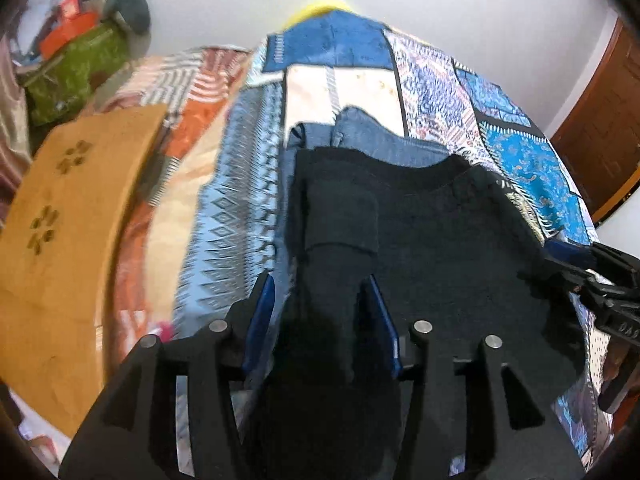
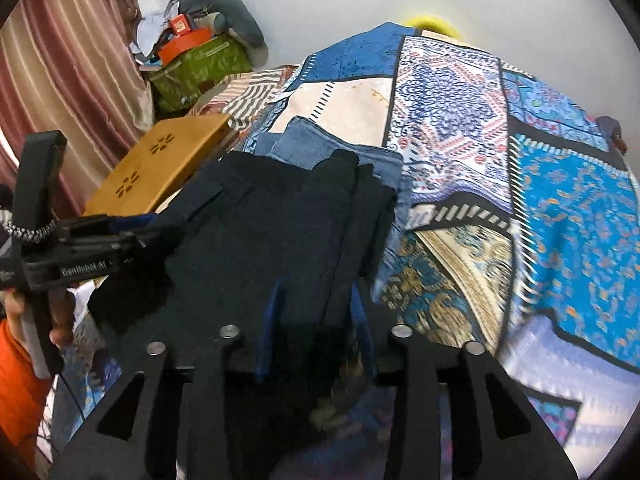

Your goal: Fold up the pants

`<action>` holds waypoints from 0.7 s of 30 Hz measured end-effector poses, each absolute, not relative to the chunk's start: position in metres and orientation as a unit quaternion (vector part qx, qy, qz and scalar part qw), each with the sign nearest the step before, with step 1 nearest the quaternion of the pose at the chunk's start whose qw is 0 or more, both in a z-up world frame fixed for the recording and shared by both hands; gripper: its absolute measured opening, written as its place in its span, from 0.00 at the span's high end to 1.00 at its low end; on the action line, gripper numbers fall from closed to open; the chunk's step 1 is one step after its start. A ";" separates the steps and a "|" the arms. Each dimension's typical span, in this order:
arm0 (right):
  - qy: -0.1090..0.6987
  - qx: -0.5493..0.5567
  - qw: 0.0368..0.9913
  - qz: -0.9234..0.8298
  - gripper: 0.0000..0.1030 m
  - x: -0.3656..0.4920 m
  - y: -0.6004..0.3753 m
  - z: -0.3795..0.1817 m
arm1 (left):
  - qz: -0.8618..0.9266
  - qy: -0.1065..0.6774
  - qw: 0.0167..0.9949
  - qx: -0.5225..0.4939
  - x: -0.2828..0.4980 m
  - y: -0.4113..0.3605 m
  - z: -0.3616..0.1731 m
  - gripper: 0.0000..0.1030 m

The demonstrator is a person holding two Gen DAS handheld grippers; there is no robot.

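Black pants (image 1: 432, 240) lie on the patterned bed cover, partly over folded blue jeans (image 1: 376, 136). My left gripper (image 1: 320, 308) has its blue-padded fingers around a bunched fold of the black pants at their left side. My right gripper (image 2: 316, 312) has its fingers around the folded right edge of the black pants (image 2: 256, 248). The jeans (image 2: 320, 144) show behind them. The left gripper also shows in the right wrist view (image 2: 120, 236), gripping the pants' left edge. The right gripper shows at the right edge of the left wrist view (image 1: 576, 268).
A blue patchwork bed cover (image 2: 560, 216) spreads to the right. A wooden board with paw cutouts (image 1: 60, 240) lies at the left. A green box of clutter (image 2: 196, 68) stands by the wall near a pink curtain (image 2: 72, 80). A brown door (image 1: 600, 128) is at the right.
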State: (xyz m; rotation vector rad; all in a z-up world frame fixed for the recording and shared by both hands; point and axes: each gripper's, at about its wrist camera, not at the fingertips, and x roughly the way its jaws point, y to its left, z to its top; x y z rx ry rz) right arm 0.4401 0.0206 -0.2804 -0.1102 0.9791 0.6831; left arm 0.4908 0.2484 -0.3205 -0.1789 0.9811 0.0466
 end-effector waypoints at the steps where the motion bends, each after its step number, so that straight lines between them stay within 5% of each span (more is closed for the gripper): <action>1: 0.457 -0.050 0.828 0.320 0.64 0.435 0.017 -0.276 | 0.024 0.465 0.881 -0.081 0.483 0.247 -0.312 0.54; 21: 0.181 -0.030 0.907 0.380 0.64 0.185 -0.036 -0.043 | 0.025 0.188 0.982 -0.005 0.192 0.152 -0.056 0.54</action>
